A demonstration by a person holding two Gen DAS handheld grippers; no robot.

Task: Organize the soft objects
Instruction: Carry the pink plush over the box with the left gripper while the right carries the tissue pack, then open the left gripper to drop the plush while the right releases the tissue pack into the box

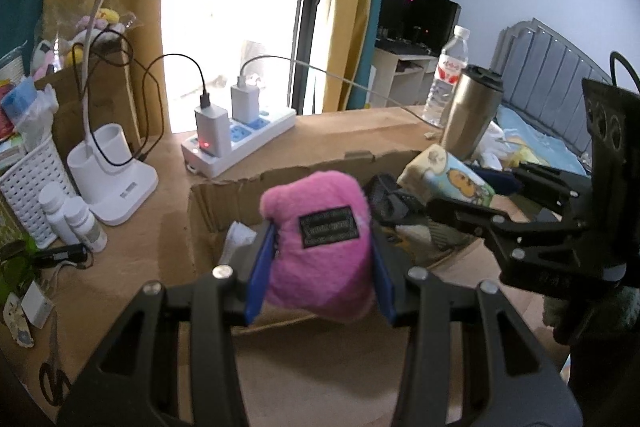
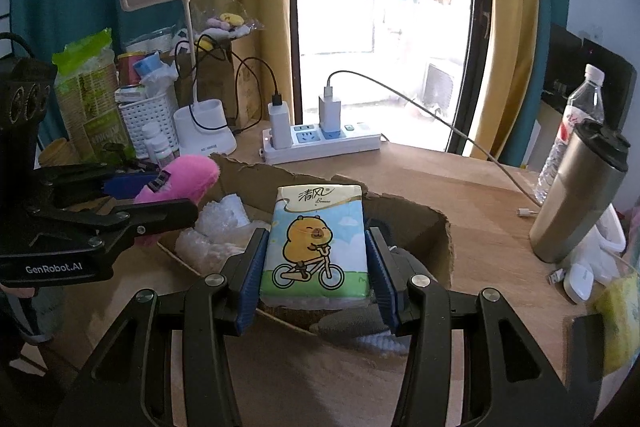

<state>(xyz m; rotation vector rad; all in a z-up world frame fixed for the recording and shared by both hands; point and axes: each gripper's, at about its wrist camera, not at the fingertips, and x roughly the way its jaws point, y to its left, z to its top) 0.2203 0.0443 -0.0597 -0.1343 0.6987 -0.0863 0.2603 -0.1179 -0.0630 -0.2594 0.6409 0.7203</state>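
My left gripper is shut on a pink plush toy with a black label, held above the near edge of an open cardboard box. In the right wrist view the same plush toy shows at the left in the left gripper. My right gripper is shut on a tissue pack printed with a cartoon animal on a bicycle, over the cardboard box. The tissue pack and right gripper appear at the right in the left wrist view. Bubble wrap and dark soft items lie in the box.
A power strip with chargers and cables lies behind the box. A white desk lamp, white basket, small bottles and bags crowd the left. A steel tumbler and water bottle stand right. Scissors lie near left.
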